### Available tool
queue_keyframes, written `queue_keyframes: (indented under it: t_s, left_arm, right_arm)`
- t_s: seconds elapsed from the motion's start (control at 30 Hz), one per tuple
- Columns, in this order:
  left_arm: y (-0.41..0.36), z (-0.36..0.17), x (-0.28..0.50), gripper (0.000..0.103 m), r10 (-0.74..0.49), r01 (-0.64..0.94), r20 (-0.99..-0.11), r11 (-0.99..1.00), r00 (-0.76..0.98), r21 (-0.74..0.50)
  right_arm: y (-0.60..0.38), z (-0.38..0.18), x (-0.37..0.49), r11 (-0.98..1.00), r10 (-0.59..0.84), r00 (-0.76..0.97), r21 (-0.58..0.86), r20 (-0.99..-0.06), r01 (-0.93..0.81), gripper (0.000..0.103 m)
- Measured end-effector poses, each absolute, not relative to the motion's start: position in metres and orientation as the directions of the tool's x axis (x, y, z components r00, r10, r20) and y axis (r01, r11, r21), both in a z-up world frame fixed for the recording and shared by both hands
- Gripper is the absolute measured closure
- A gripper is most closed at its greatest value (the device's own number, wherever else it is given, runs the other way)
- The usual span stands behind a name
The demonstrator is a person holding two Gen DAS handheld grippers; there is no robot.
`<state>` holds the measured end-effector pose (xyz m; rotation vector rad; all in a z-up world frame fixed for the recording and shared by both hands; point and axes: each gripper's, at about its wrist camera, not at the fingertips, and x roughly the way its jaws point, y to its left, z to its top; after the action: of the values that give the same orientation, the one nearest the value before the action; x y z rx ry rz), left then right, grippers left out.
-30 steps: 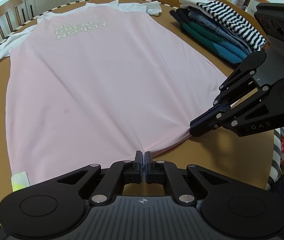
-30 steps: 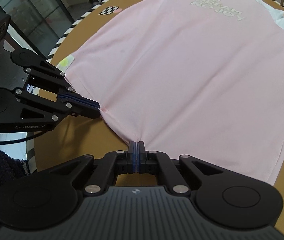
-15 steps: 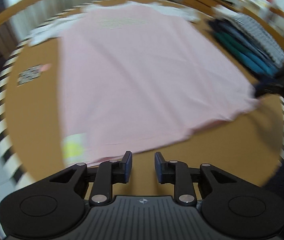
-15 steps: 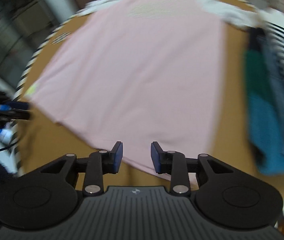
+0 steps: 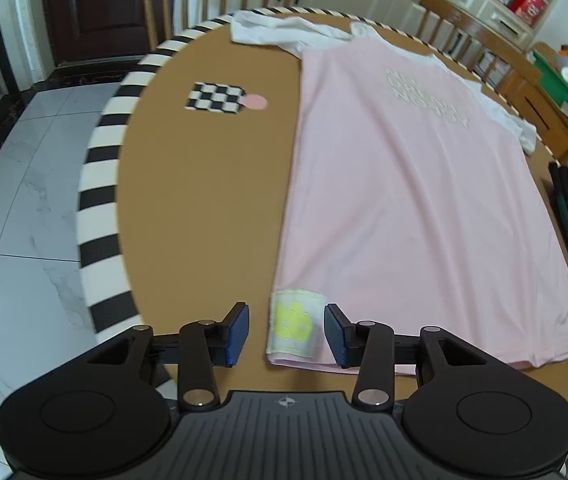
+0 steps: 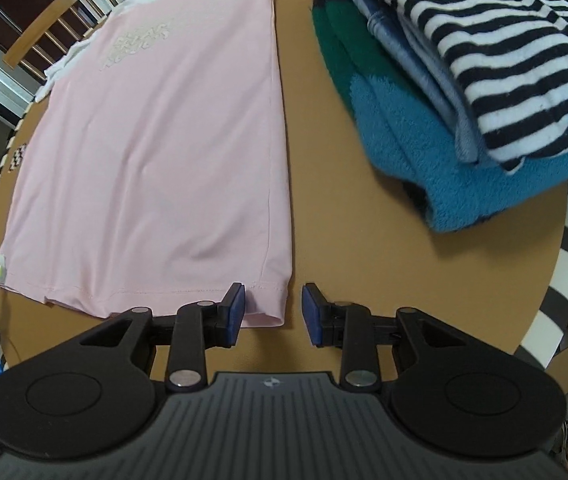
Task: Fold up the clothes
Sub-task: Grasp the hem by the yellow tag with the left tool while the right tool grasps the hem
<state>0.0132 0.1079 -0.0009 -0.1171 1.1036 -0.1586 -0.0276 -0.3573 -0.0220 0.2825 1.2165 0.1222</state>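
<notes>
Pink T-shirt (image 5: 411, 208), flat on bench (image 5: 204, 200): light, limp, wrinkle-prone; pinch hem corners; left gripper (image 5: 286, 332) and right gripper (image 6: 272, 312) fingers spread, just opened, empty.

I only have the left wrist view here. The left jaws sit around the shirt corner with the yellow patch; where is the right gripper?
Observer: The right gripper stands at the opposite hem corner of the pink shirt, jaws apart, nothing pinched.
Operator: What is that dark pile at my right edge?
Observer: Folded clothes: a striped top above denim, on a blue and green fleece.
Operator: Does the pile touch the shirt?
Observer: No, bare table shows between them.
</notes>
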Motion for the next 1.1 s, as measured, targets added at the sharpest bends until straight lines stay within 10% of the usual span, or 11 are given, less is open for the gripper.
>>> queue_keyframes:
  t_s: [0.13,0.3,1.1]
  left_arm:
    - [0.094,-0.004,0.01,0.061,-0.158,0.102,-0.877,0.987,0.453,-0.124]
    - [0.091,-0.004,0.006,0.092,-0.138,0.12,-0.886,0.988,0.443,-0.094]
    - [0.1,0.002,-0.047,0.086,-0.13,0.099,-0.929,0.99,0.347,-0.102]
  right_arm:
    - [-0.338,-0.02,-0.028,0.972,0.223,0.357,0.234,-0.907,-0.013,0.089]
    - [-0.335,-0.017,-0.03,0.979,0.195,0.371,0.2,-0.908,-0.025,0.097]
    - [-0.324,-0.024,-0.047,0.973,0.228,0.249,0.229,-0.941,-0.025,0.095]
